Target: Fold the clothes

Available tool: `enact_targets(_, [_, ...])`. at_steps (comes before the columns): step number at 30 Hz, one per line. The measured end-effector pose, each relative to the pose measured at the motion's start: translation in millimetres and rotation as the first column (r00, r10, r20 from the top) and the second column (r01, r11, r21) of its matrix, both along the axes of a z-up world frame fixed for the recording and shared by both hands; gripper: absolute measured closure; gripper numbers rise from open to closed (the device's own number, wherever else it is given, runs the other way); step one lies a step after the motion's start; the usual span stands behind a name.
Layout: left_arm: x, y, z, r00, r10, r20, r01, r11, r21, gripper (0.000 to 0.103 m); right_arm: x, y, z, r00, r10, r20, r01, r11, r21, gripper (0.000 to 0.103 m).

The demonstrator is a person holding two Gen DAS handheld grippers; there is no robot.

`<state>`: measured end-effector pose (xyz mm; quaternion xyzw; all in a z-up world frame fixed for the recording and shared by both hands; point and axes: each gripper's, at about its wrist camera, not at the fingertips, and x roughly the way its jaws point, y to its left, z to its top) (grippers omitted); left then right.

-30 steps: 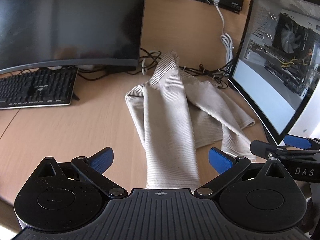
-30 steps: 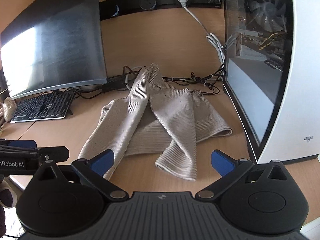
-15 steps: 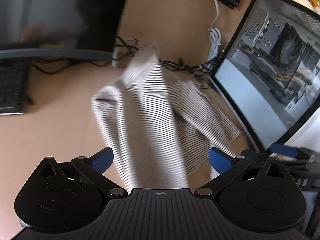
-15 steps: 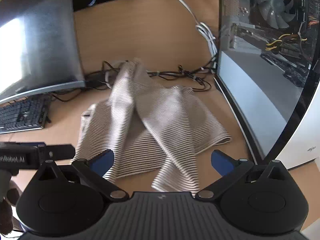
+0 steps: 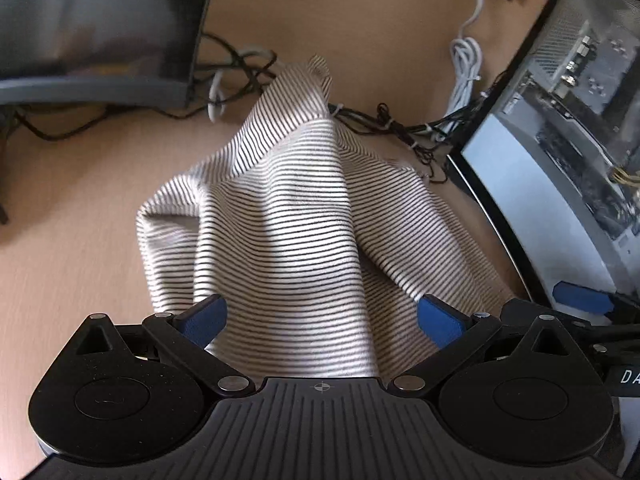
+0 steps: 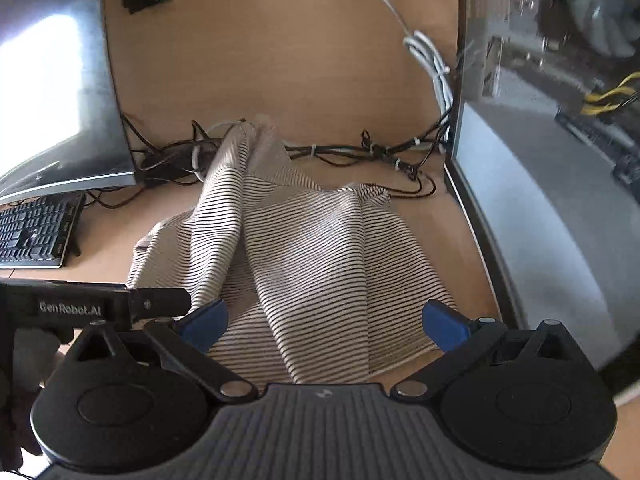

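Your bench [image 5: 68, 240] is pale wood; the striped garment [image 5: 292, 224] lies rumpled across its middle; behind it dark cables [image 6: 360, 152] tangle along the back edge; a black keyboard [image 6: 32, 232] sits at your left below a curved monitor [image 6: 52, 80]; a glass-sided computer case [image 6: 540, 200] stands at your right, close beside the cloth's edge.
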<state>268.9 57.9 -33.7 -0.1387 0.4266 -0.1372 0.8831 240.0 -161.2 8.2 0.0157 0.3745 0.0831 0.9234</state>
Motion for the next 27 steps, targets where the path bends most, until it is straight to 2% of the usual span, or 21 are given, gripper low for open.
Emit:
enact_targets(7, [7, 4, -18, 0.998, 0.006, -0.059, -0.009, 0.999, -0.048, 0.0, 38, 0, -12, 0.999, 0.022, -0.04, -0.02, 0.998, 0.056, 0.0])
enact_targets(11, [3, 7, -17, 0.998, -0.013, -0.06, 0.01, 0.998, -0.055, 0.0, 69, 8, -27, 0.993, 0.067, -0.098, -0.051, 0.987, 0.152, 0.0])
enact_targets(15, [1, 11, -19, 0.997, -0.045, -0.06, 0.04, 0.997, -0.068, 0.0, 90, 12, -49, 0.973, 0.113, -0.202, -0.058, 0.963, 0.262, 0.0])
enact_targets(18, [-1, 18, -20, 0.995, -0.062, -0.072, 0.054, 0.993, -0.104, 0.0, 89, 9, -54, 0.967, 0.123, -0.223, -0.055, 0.956, 0.289, 0.0])
enact_targets(22, [-10, 28, -19, 0.991, -0.093, -0.094, 0.08, 0.987, -0.136, 0.0, 81, -5, -57, 0.952, 0.131, -0.278, -0.019, 0.929, 0.37, 0.0])
enact_targets(25, [-24, 34, -18, 0.985, -0.121, -0.119, 0.103, 0.983, -0.15, 0.0, 60, -11, -56, 0.935, 0.154, -0.32, -0.004, 0.906, 0.423, 0.0])
enact_targets(27, [-36, 37, -17, 0.979, -0.15, -0.137, 0.128, 0.979, -0.156, 0.0, 41, -7, -55, 0.925, 0.176, -0.338, -0.02, 0.909, 0.417, 0.0])
